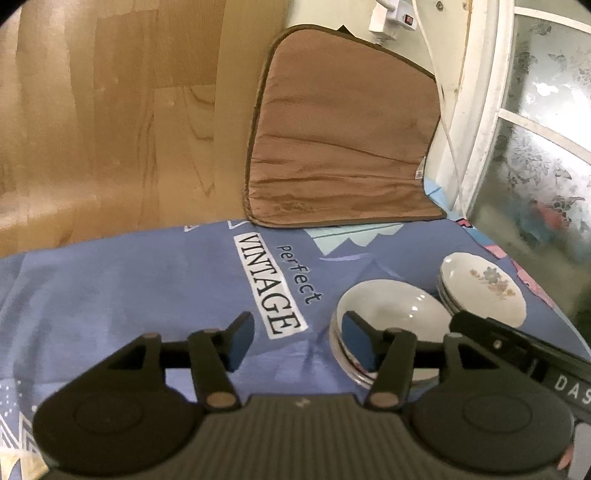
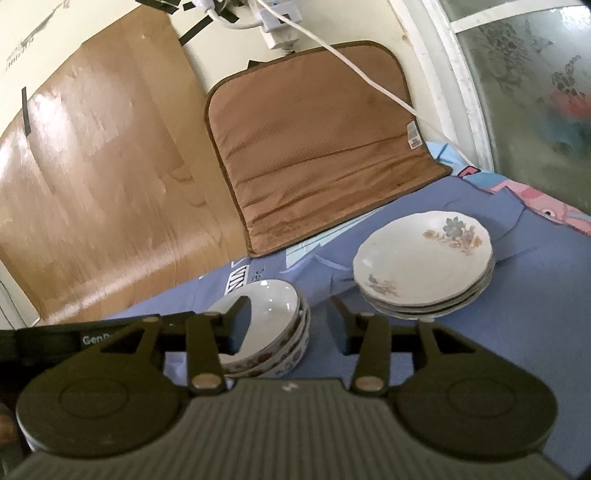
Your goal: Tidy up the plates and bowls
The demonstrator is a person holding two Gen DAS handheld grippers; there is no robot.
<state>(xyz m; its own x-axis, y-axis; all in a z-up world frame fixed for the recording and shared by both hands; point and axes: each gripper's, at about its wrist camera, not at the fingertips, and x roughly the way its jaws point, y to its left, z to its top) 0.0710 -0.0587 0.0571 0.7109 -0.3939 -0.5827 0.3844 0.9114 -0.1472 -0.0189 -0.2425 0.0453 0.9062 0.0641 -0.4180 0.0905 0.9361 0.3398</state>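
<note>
A stack of white bowls (image 2: 275,306) with flower prints on the outside sits on the blue printed cloth (image 2: 517,332). To its right stands a stack of white scalloped plates (image 2: 424,266) with flower motifs. My right gripper (image 2: 291,325) is open; its left finger hangs over the top bowl's inside and its right finger is outside the rim, with neither pad pressing. In the left wrist view my left gripper (image 1: 299,339) is open over the cloth (image 1: 147,295), its right finger level with the left edge of the bowls (image 1: 391,314). The plates (image 1: 484,291) lie behind them.
A brown padded mat (image 1: 343,140) leans against the wall at the back of the cloth. A wood-look panel (image 1: 110,110) covers the wall to the left. A white window frame (image 1: 491,110), a power strip (image 1: 391,18) and a white cable (image 2: 369,79) are at the right.
</note>
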